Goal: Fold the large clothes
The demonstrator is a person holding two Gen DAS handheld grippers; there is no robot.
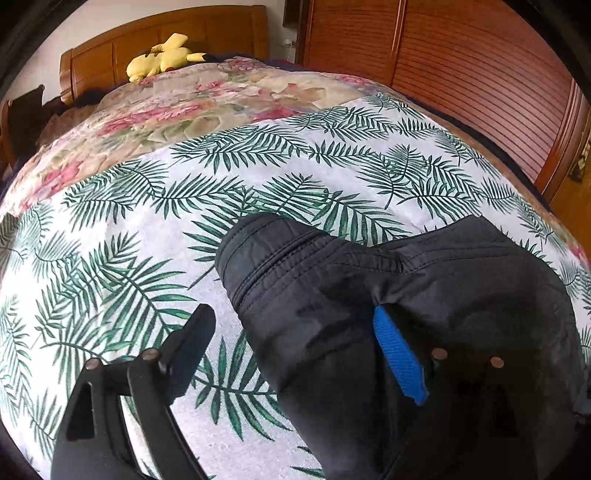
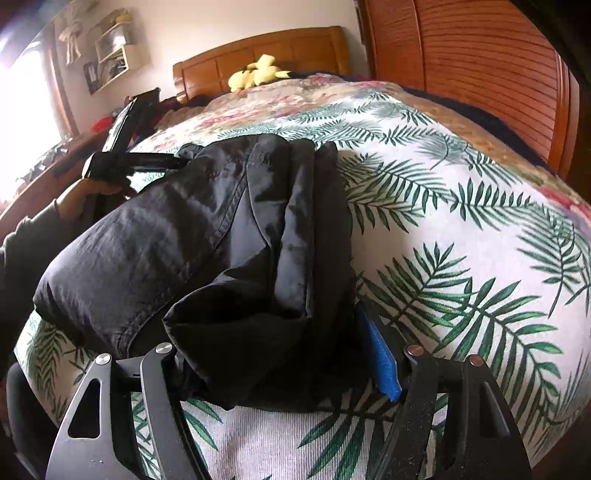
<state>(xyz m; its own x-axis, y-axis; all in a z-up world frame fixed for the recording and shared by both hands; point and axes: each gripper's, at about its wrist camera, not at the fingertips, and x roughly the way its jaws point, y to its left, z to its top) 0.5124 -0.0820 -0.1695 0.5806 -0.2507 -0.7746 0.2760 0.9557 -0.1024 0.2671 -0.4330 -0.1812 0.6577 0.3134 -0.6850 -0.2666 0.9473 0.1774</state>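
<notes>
A black garment [image 1: 388,295], folded into a thick bundle, lies on the palm-leaf sheet [image 1: 147,229] of the bed. My left gripper [image 1: 291,317] is open, its jaws wide apart; the garment's edge lies between them and drapes over the blue-padded right finger [image 1: 399,358]. In the right wrist view the same garment [image 2: 192,236] fills the centre. My right gripper [image 2: 273,339] is open with a fold of the garment lying between its fingers, the blue pad [image 2: 380,362] beside the cloth. The left gripper also shows at the garment's far left end [image 2: 147,162].
A floral quilt [image 1: 192,103] covers the far bed, with a yellow plush toy [image 1: 162,55] by the wooden headboard [image 1: 166,33]. A wooden louvred wardrobe [image 1: 461,66] stands to the right. A window and wall shelves [image 2: 114,48] are to the left.
</notes>
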